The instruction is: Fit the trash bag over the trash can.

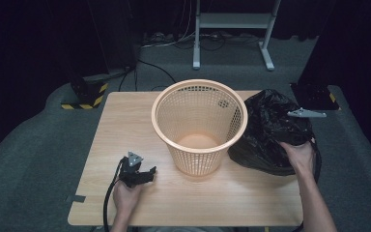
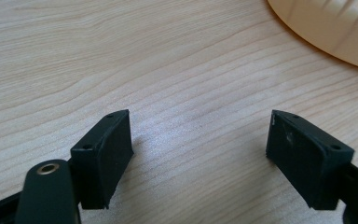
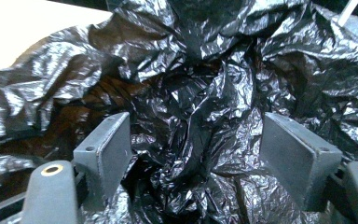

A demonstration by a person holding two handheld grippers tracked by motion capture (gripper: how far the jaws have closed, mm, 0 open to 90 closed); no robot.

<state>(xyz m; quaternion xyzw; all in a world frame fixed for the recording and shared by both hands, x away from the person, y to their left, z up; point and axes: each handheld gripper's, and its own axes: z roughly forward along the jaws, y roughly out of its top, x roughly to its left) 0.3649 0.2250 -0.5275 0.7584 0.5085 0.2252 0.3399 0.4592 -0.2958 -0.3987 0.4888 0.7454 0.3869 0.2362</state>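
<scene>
A peach mesh basket (image 1: 195,159) stands upright and empty in the middle of the wooden table (image 1: 125,125). A crumpled black plastic bag (image 1: 263,133) lies right beside it at the table's right edge. My right gripper (image 1: 300,123) is over the bag, its grey plate showing above the hand. In the right gripper view the right gripper (image 3: 196,154) is open wide, with folds of the bag (image 3: 191,70) bunched between the jaws and not pinched. My left gripper (image 1: 145,174) rests low near the front left, open and empty (image 2: 200,154), with the basket's base (image 2: 335,28) ahead to its right.
Beyond the table, a white desk frame (image 1: 232,21) stands on the grey floor with cables around it. A black stand with yellow-black striped feet (image 1: 84,94) sits off the far left corner. A dark plate (image 1: 314,94) lies behind the bag.
</scene>
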